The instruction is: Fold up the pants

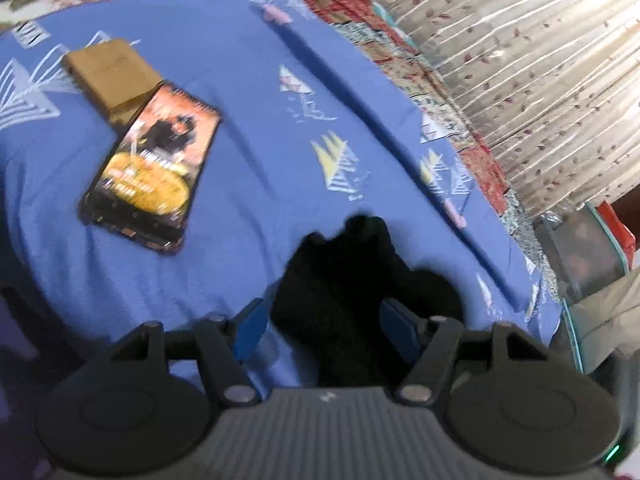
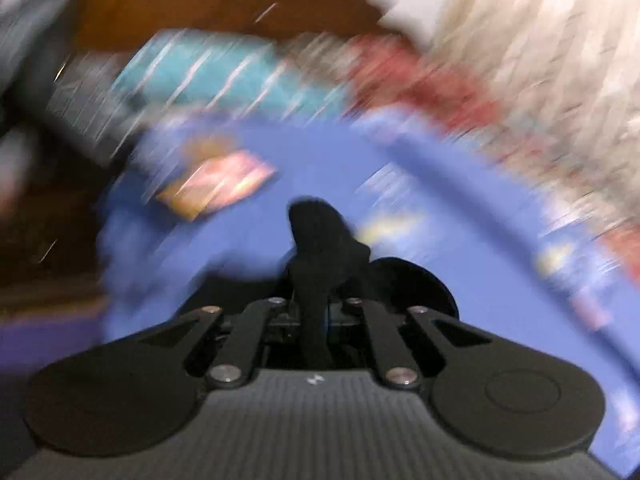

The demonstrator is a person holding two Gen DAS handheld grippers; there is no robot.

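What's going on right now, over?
Right gripper shut on black pants. Left gripper open around a bunch of the pants. Book and brown box on blue bedsheet.

Pants (image 1: 344,280) matt black cloth, bed (image 1: 240,56) w/ soft blue printed sheet, box (image 1: 110,74) plain brown cardboard, book (image 1: 154,164) glossy cover, tools matt black plastic w/ shiny metal rivets.

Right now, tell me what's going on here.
A person with a gripper in each hand is folding black pants over a blue bedsheet. The right gripper is shut on a bunch of the fabric. The left gripper is open, with black cloth between its fingers. A printed box lies on the sheet nearby.
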